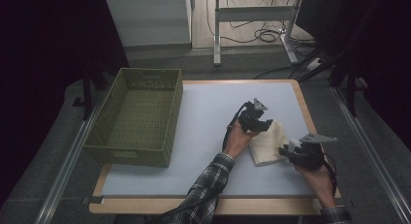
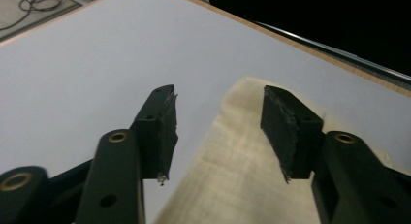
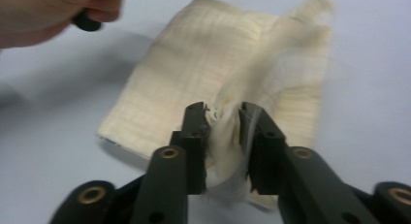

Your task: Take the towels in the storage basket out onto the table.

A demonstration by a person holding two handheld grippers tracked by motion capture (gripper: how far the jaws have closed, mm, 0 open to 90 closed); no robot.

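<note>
A folded cream cloth [image 1: 267,144] lies near the right edge of the tabletop [image 1: 203,136], well apart from the green basket [image 1: 138,117] at the left edge. The left tongs [image 2: 220,132] stand spread above the cloth's far end, gripping nothing. The right tongs [image 3: 224,146] are narrowly parted with a bunched fold of cloth between them; whether it is pinched cannot be told. Judged step: folding, release under way. Next move calls for a fresh grip on an edge.

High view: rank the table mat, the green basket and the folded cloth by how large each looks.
1. Table mat, the pale sheet that covers most of the tabletop.
2. Green basket, at the mat's left edge.
3. Folded cloth, partly covered by the left gripper and the right gripper, plainly smallest.
</note>
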